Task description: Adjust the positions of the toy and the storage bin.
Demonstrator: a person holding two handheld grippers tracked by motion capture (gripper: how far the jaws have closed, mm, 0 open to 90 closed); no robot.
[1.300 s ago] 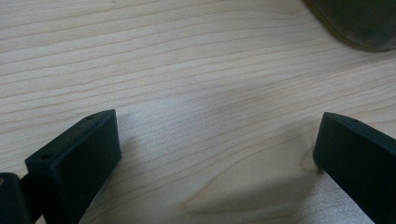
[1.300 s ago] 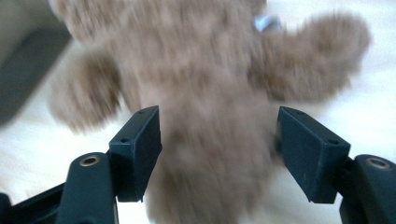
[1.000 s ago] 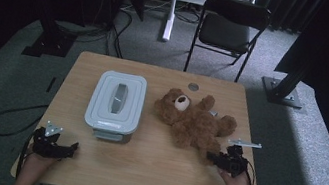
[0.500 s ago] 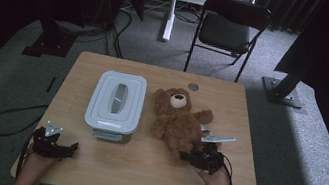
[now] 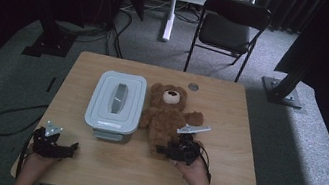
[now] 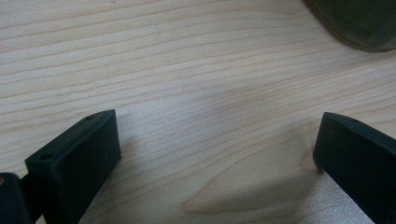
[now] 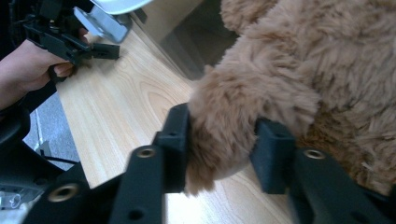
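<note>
A brown teddy bear (image 5: 167,116) lies on its back on the wooden table (image 5: 230,108), close beside a grey lidded container (image 5: 117,99). My right gripper (image 5: 163,150) is at the bear's lower end. In the right gripper view its jaws (image 7: 224,135) pinch one furry leg (image 7: 243,107); they have just been opening wider, with the fur still squeezed between the pads. My left gripper (image 5: 69,147) rests near the table's front left corner. Its jaws (image 6: 215,140) stand wide open over bare wood.
A corner of the container (image 6: 359,23) shows at the top right of the left gripper view. A small grey disc (image 5: 193,86) lies behind the bear. A folding chair (image 5: 228,30) stands beyond the table. Bare wood stretches to the right of the bear.
My right gripper has moved left, dragging the bear from the table's right side up against the container; the bear now lies straighter. The left gripper has stayed put.
</note>
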